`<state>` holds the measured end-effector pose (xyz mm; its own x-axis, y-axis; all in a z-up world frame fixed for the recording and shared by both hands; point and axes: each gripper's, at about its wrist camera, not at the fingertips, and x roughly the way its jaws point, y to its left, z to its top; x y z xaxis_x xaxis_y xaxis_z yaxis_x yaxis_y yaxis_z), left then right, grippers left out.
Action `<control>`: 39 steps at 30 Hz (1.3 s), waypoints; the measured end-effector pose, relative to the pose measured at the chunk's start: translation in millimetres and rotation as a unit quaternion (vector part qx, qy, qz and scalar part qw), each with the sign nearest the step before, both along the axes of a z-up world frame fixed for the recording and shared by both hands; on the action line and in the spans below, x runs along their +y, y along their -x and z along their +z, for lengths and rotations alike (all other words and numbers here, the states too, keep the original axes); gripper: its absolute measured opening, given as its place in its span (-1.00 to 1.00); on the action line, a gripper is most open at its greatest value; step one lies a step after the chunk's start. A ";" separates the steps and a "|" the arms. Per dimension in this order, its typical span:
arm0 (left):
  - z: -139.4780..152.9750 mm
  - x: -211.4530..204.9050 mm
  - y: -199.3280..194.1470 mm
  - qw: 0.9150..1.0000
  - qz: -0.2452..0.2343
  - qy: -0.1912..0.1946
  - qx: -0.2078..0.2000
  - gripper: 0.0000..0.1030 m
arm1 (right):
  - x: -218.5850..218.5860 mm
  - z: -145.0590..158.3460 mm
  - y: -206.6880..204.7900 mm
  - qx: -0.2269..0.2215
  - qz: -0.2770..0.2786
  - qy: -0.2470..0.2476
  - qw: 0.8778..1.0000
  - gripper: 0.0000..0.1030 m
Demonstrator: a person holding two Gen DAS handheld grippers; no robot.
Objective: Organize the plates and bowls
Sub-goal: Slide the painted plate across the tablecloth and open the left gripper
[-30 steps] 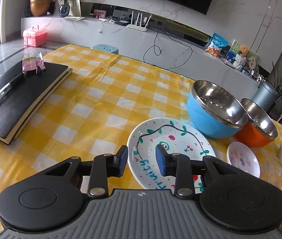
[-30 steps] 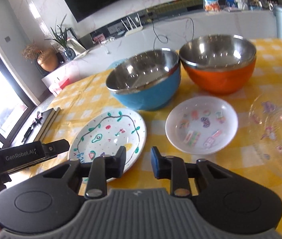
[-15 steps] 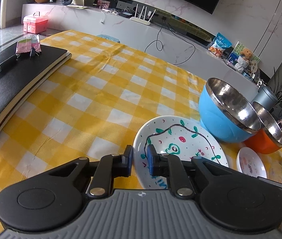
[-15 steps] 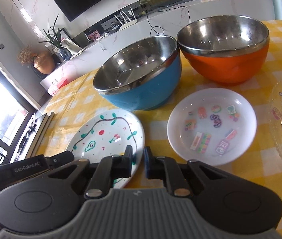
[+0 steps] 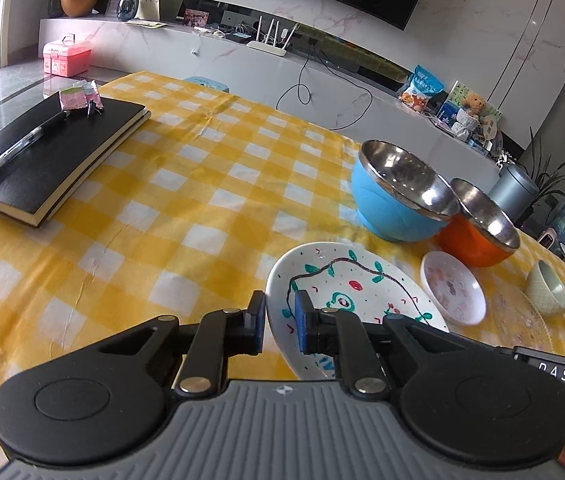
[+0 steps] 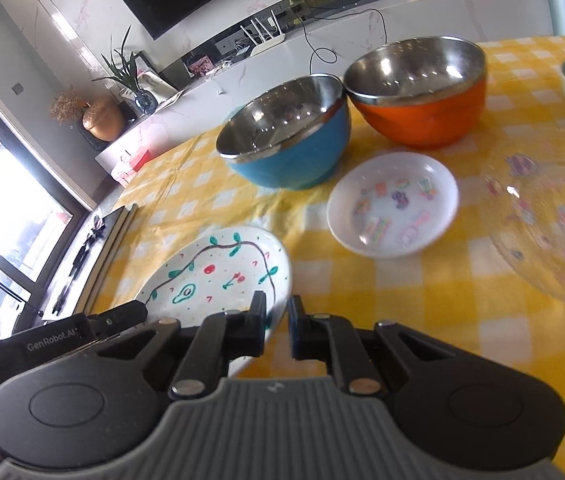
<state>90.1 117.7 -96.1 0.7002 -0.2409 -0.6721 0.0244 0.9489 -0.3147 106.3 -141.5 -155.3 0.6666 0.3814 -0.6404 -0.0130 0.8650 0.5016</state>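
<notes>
A white painted plate (image 5: 356, 284) with a vine and avocado drawing is tilted up off the yellow checked cloth. My left gripper (image 5: 279, 322) is shut on its left rim. My right gripper (image 6: 277, 322) is shut on its right rim (image 6: 282, 280). A small white sticker plate (image 6: 392, 204) lies to the right of it, also in the left wrist view (image 5: 453, 287). A clear glass plate (image 6: 554, 212) lies further right. A blue bowl (image 6: 288, 136) and an orange bowl (image 6: 418, 96) stand behind, touching.
A pale green cup (image 5: 547, 288) stands at the right edge of the table. A black notebook (image 5: 50, 152) with a pen lies at the far left. The yellow checked tablecloth (image 5: 186, 200) lies between the notebook and the dishes.
Both grippers have closed from open onto opposite rims of the painted plate. The plate has tilted and risen off the cloth.
</notes>
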 end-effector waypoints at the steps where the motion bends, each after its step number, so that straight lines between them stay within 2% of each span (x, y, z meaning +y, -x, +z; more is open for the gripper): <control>1: 2.5 -1.7 8.1 1.000 -0.002 0.005 -0.001 -0.68 | -2.7 1.5 9.5 0.001 0.000 -0.002 1.000 -0.82; 6: 4.1 -11.4 37.7 1.000 -0.020 0.004 0.005 -0.68 | -20.2 8.0 45.1 0.008 -0.003 -0.009 1.000 -0.82; 9: -4.6 -13.9 49.8 0.999 -0.020 0.012 0.021 -0.67 | -24.4 6.9 59.0 0.011 -0.007 -0.005 1.000 -0.82; 13: -12.9 -17.3 63.4 0.999 -0.021 0.003 0.031 -0.67 | -27.0 -1.5 72.5 0.021 -0.007 0.000 1.000 -0.83; 24: -23.2 -25.2 69.6 0.998 -0.023 -0.025 0.046 -0.68 | -26.6 -18.2 73.9 0.041 -0.004 0.005 0.999 -0.85; 31: -21.6 -28.9 70.9 0.998 -0.019 -0.041 0.044 -0.66 | -24.6 -20.2 76.1 0.033 0.002 0.010 0.999 -0.84; 32: -19.2 -29.1 72.3 0.998 -0.013 -0.045 0.040 -0.62 | -26.0 -19.6 76.7 0.031 0.002 0.008 0.999 -0.81; 34: -13.8 -29.2 74.6 0.998 -0.010 -0.049 0.028 -0.38 | -29.5 -16.3 79.3 0.020 0.000 0.009 1.000 -0.77; 36: -7.2 -30.9 75.9 0.998 -0.008 -0.053 0.016 -0.28 | -32.8 -11.3 81.7 0.004 0.001 0.019 1.000 -0.75; 38: -0.5 -34.9 76.6 0.998 -0.012 -0.056 0.005 -0.19 | -37.3 -5.1 83.3 -0.012 -0.001 0.033 0.999 -0.56; 39: 2.9 -37.8 76.6 0.998 -0.015 -0.055 0.000 -0.15 | -39.5 -1.8 84.2 -0.020 -0.004 0.040 0.999 -0.39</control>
<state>13.5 80.0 -93.2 0.6932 -0.1869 -0.6961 0.0531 0.9764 -0.2094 22.1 -181.0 -157.1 0.6946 0.3250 -0.6418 -0.0248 0.9024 0.4302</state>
